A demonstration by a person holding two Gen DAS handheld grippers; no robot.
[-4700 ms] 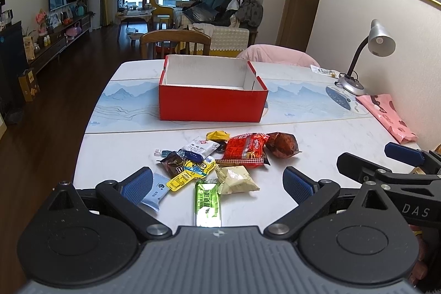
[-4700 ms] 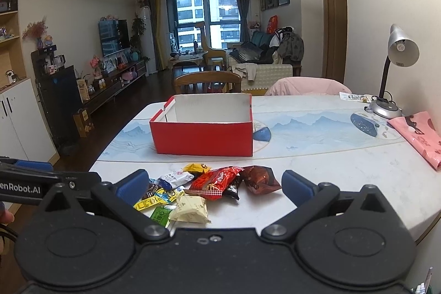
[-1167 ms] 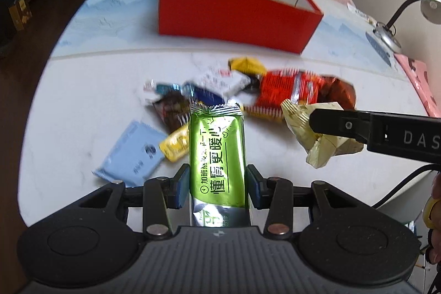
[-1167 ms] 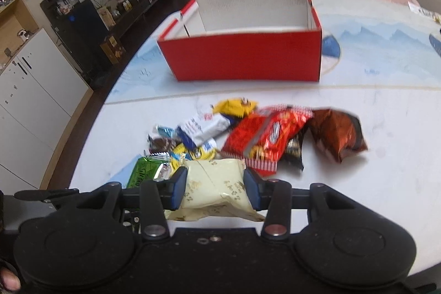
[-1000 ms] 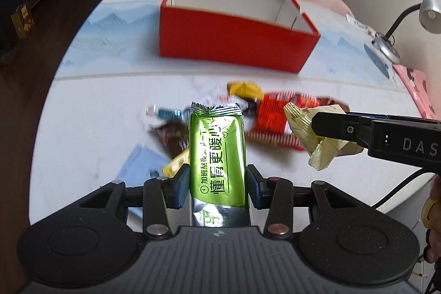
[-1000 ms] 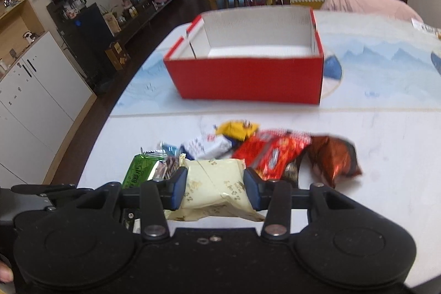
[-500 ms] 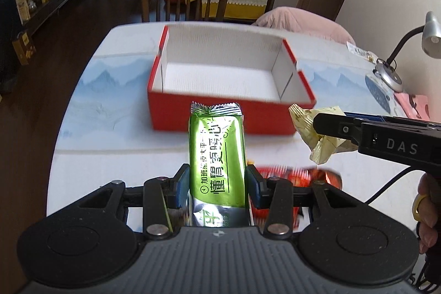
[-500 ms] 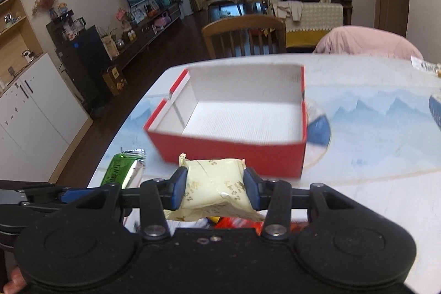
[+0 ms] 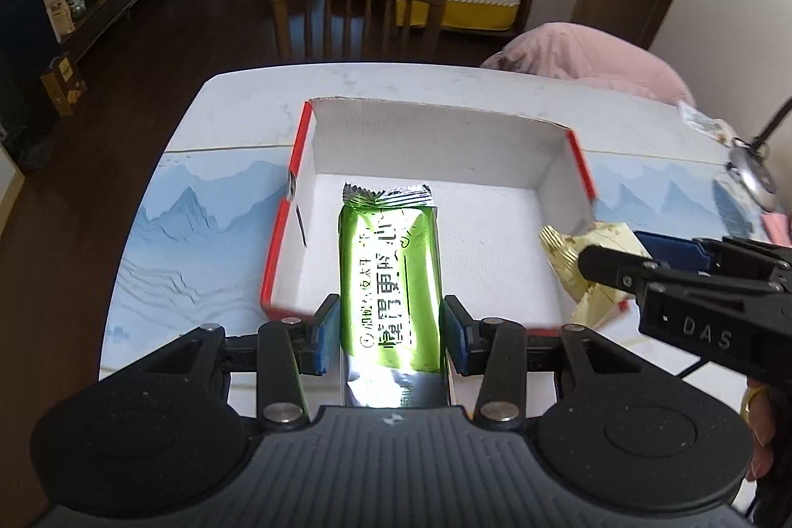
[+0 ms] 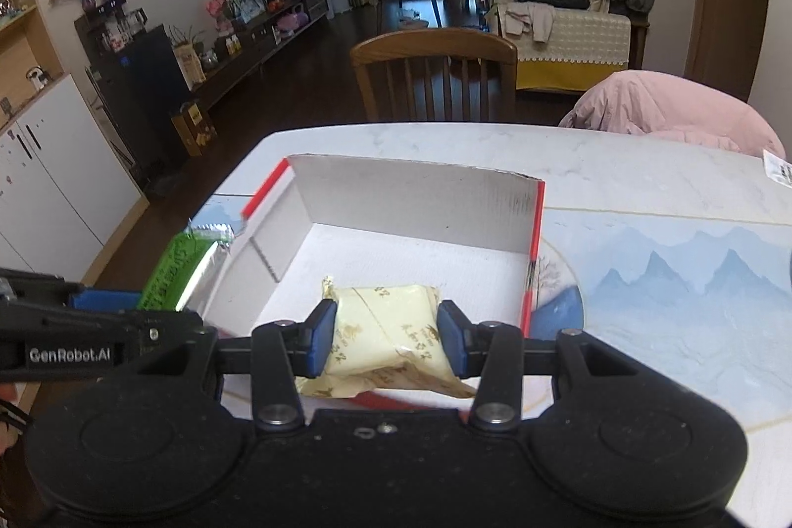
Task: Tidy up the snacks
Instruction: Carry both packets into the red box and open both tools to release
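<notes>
My left gripper (image 9: pixel 390 337) is shut on a green snack bar packet (image 9: pixel 388 275) and holds it above the near edge of the open red box (image 9: pixel 277 246), whose inside is white. My right gripper (image 10: pixel 386 340) is shut on a pale yellow snack packet (image 10: pixel 383 330) over the box's (image 10: pixel 537 231) near edge. The right gripper and yellow packet (image 9: pixel 594 251) show at the right of the left wrist view. The green packet (image 10: pixel 183 265) shows at the left of the right wrist view. The other snacks are hidden below the grippers.
The box stands on a white marble table with a blue mountain-print runner (image 9: pixel 188 221). A wooden chair (image 9: pixel 359 13) and a pink-covered chair (image 9: pixel 594 58) stand at the far edge. A lamp base (image 9: pixel 752 174) sits far right.
Both grippers have carried their packets forward and up, from above the snack pile to over the box's near edge. The snack pile has dropped out of view.
</notes>
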